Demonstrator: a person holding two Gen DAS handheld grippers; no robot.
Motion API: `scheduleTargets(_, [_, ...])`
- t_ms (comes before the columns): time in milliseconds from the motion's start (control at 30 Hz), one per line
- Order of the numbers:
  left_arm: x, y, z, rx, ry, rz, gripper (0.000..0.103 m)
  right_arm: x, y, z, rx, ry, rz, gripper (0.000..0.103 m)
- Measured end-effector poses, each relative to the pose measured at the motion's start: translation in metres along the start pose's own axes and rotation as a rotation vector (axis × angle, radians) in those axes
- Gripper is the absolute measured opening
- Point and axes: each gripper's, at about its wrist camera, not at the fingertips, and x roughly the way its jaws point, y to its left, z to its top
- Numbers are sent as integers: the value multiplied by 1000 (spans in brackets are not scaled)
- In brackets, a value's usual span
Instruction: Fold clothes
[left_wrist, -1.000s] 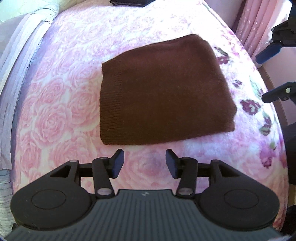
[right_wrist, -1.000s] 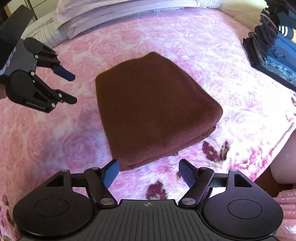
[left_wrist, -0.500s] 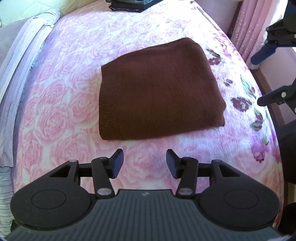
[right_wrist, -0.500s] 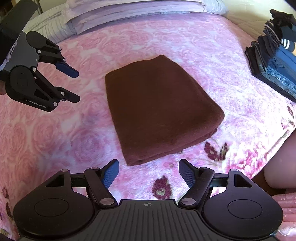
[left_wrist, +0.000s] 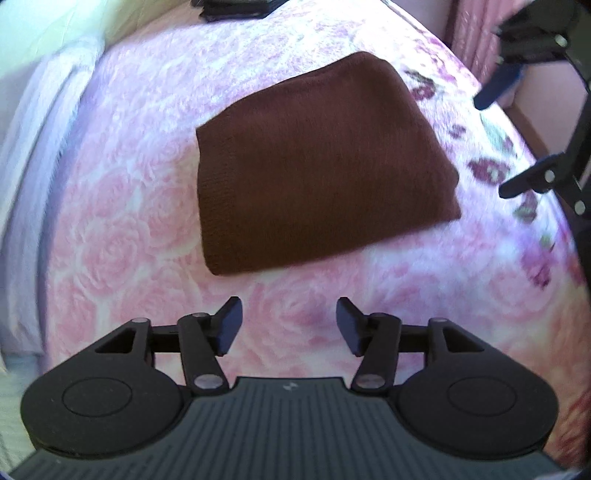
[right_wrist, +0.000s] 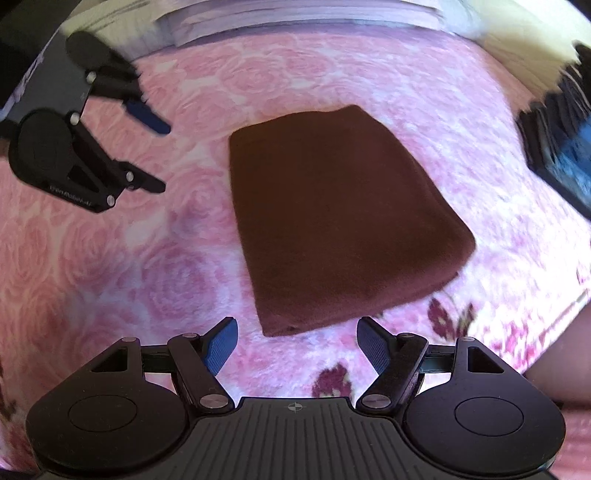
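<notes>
Hovering apart over folded brown garment (left_wrist: 317, 162) on bedspread (left_wrist: 122, 236): L gripper (left_wrist: 289, 325) & R gripper (right_wrist: 297, 345), both wide, empty.

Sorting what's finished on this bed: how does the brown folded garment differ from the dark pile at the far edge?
The brown garment is one folded piece lying mid-bed; the dark pile is a stack of several pieces at the bed's edge. The garment is plain brown; the pile looks navy and black, though blurred. Both rest on the rose bedspread, touched by neither gripper.
</notes>
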Motion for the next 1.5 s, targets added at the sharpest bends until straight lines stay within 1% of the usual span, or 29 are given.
scheduleTargets(100, [3,-7,-9,105,-37,47,58,15,16,1,-107,-12,-11,74])
scheduleTargets(200, [11,-15,-17,225,-91,82,63,34,30,1,-193,-57,-66,74])
scheduleTargets(267, [22,-21,-21,299,-125,99,67,52,39,1,-240,-79,-94,74])
scheduleTargets(367, [45,-31,-26,424,-157,131,71,85,54,-2,-328,-78,-119,74])
scheduleTargets(467, [70,-40,-32,561,-192,180,74,112,62,-15,-483,-77,-219,74])
scheduleTargets(500, [78,-42,-33,597,-204,196,74,114,57,-18,-495,-91,-237,74])
scheduleTargets(533, [85,-43,-33,626,-215,210,74,114,50,-20,-491,-110,-247,63])
scheduleTargets(567, [93,-44,-33,656,-226,225,74,112,42,-21,-477,-123,-232,53])
scheduleTargets(600, [100,-44,-33,684,-235,238,74,109,33,-23,-460,-133,-208,51])
scheduleTargets(633, [106,-44,-32,711,-242,248,74,106,26,-24,-455,-144,-191,44])
scheduleTargets(733, [120,-42,-27,789,-256,277,75,95,6,-25,-443,-165,-144,34])
scheduleTargets(800, [127,-39,-22,823,-261,299,75,87,-6,-24,-435,-170,-111,31])
scheduleTargets(833, [130,-38,-19,831,-253,304,73,83,-11,-22,-435,-169,-96,30])
scheduleTargets(900, [133,-35,-9,829,-225,292,54,75,-21,-21,-443,-167,-74,29])
scheduleTargets(933, [132,-34,-4,817,-208,276,34,71,-25,-22,-451,-166,-68,29])
scheduleTargets(1067, [111,-40,16,745,-156,231,27,55,-34,-28,-503,-160,-54,29])
scheduleTargets(1133, [94,-48,25,676,-125,231,25,46,-42,-33,-547,-155,-39,29])
scheduleTargets(1200, [75,-61,35,585,-81,227,25,39,-48,-41,-611,-149,-13,29])
scheduleTargets(1333, [39,-102,49,390,5,205,24,25,-61,-57,-746,-136,43,29])
scheduleTargets(1500, [5,-169,65,171,84,182,24,11,-71,-83,-906,-113,107,29])
